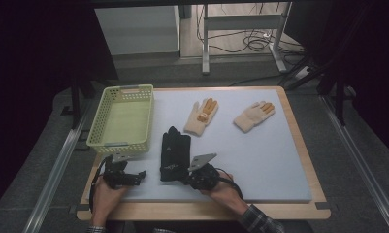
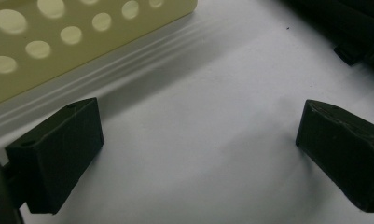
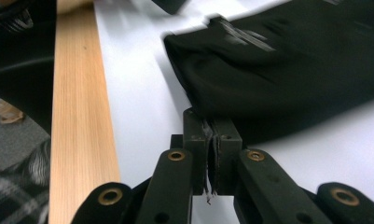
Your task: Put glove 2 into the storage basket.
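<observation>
OK, right gripper [image 1: 186, 177] sits at the near edge of the white foam mat [image 1: 279, 160], approx 6 o'clock on the table, jaws pinched together at the cuff edge of the black fabric glove [image 1: 174, 154]. In the right gripper view the pads meet with almost no gap, w/ the glove [image 3: 287, 70] hem right at the tips; looks like they nip the hem, but can't confirm fabric between the pads. Glove lies flat on the mat, fingers pointing to 12, cuff toward the person, just right of the pale yellow perforated plastic basket [image 1: 121, 121]. Left gripper [image 1: 142, 173] rests on the mat at approx 7 o'clock, just below the basket's near wall, jaws wide apart, nothing between them; left gripper view shows bare mat [image 2: 198, 140] between the pads and the basket wall [image 2: 82, 42] at upper left. Two cream knit gloves w/ orange fingertips lie further back: one [image 1: 201, 118] at 12, the other [image 1: 253, 115] at approx 1 o'clock, well apart from the black one. Light wooden table edge [image 3: 82, 140] runs beside the mat in the right gripper view.
</observation>
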Available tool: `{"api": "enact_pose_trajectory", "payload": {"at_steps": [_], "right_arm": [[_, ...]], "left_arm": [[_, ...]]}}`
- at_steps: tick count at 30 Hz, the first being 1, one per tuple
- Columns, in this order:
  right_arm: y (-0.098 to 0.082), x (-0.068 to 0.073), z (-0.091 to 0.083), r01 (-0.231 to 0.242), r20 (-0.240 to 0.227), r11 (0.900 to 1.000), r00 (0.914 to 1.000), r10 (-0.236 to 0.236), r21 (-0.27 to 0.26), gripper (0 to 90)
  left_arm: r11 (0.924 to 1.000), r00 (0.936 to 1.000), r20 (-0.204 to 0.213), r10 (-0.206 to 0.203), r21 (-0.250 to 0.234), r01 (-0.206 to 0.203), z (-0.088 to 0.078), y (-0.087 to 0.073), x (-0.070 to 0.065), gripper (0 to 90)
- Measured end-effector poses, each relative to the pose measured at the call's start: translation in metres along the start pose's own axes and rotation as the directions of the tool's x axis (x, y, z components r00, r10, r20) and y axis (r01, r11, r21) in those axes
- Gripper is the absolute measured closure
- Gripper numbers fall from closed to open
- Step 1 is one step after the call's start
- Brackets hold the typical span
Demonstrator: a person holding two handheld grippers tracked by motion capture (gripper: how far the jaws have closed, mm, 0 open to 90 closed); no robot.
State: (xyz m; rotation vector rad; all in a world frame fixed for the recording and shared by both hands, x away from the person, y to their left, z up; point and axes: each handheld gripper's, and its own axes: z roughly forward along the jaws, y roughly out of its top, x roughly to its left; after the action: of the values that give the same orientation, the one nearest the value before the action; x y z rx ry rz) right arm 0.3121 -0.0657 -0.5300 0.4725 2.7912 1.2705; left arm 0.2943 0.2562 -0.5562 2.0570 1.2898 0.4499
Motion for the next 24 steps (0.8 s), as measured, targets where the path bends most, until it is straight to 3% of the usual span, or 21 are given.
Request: {"api": "enact_pose_trajectory", "payload": {"at_steps": [3,4,6,20,24], "right_arm": [[-0.007,-0.006,-0.012,-0.012,0.028,1.0,0.9995,0.012,-0.002,86.6],[-0.012,-0.018,-0.019,-0.047,0.062,0.999,0.997,0.047,-0.001,88.2],[-0.012,-0.025,-0.015,-0.069,0.065,0.998,0.9955,0.069,-0.004,88.4],[0.023,-0.011,0.041,0.006,0.048,1.0,0.9988,-0.006,0.006,88.5],[0.022,-0.012,0.036,0.003,0.055,1.0,0.9985,-0.003,0.004,86.3]], "left_arm": [[1.0,1.0,-0.001,-0.001,0.0,0.001,0.0,0.0,0.0,0.8],[1.0,1.0,-0.001,-0.001,0.001,0.001,0.0,0.0,0.0,0.7],[1.0,1.0,-0.002,-0.001,0.001,0.001,0.0,0.0,0.0,0.7],[0.9999,0.9999,0.014,-0.005,0.013,0.005,-0.006,-0.003,0.006,1.7],[0.9998,0.9999,0.01,0.008,0.016,-0.008,-0.005,-0.003,0.005,1.3]]}}
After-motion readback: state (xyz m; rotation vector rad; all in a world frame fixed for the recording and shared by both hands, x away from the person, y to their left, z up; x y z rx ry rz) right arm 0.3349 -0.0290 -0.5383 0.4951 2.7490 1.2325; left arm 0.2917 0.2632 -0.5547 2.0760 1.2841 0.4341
